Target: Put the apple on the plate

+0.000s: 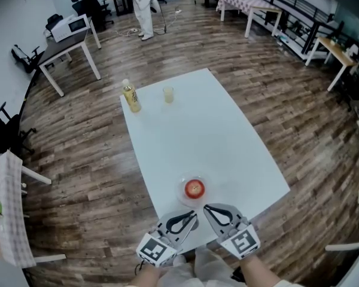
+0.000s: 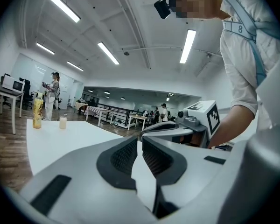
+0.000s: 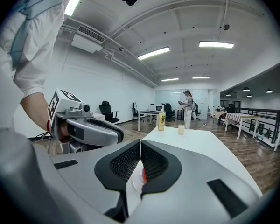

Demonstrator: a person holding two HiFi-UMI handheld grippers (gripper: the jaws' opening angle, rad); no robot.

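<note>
I judged the job done: apple (image 1: 194, 188) on the plate (image 1: 182, 191), left gripper (image 1: 191, 215) and right gripper (image 1: 209, 210) near it, both closed and empty.

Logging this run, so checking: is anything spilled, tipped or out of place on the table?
Nothing stands out. The apple sits on the plate, and the bottle and cup stand upright at the far end of the table.

Left claw (image 1: 193, 215) and right claw (image 1: 207, 208) sit side by side — both with jaws pressed together.
</note>
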